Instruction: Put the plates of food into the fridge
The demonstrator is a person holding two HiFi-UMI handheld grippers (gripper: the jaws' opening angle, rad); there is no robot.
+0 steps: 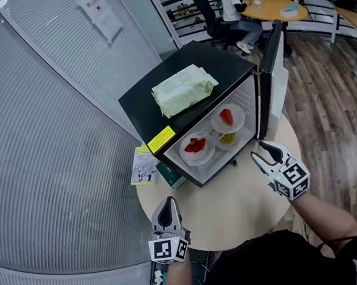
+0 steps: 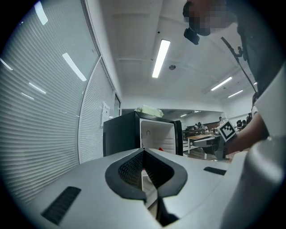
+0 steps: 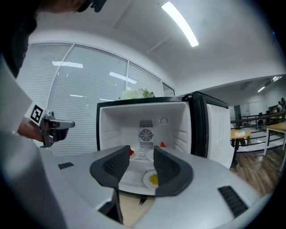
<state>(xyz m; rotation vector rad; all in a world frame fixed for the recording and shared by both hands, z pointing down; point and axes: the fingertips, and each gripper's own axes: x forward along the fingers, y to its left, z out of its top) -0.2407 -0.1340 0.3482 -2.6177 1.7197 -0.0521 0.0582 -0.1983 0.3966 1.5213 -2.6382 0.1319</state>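
Three plates [image 1: 190, 159] of food sit inside the open fridge [image 1: 139, 105] on the round surface [image 1: 233, 202], so the left tongs [image 1: 166, 205] rest closed and empty, while the right tongs [image 1: 260, 150] hang partly open, holding nothing.

The fridge [image 1: 184, 70] is black outside and white inside, with a yellow label [image 1: 161, 139] on its near left corner and a pale green packet [image 1: 183, 89] on top. Its white plates [image 1: 208, 157] carry red strawberries [image 1: 195, 146], one red piece [image 1: 226, 116] and yellow food [image 1: 228, 139]. The table [image 1: 234, 208] is cream. The left gripper [image 1: 167, 202] and right gripper [image 1: 258, 150] are grey, with black-and-white square markers [image 1: 292, 179]. The floor [image 1: 322, 76] is brown wood.
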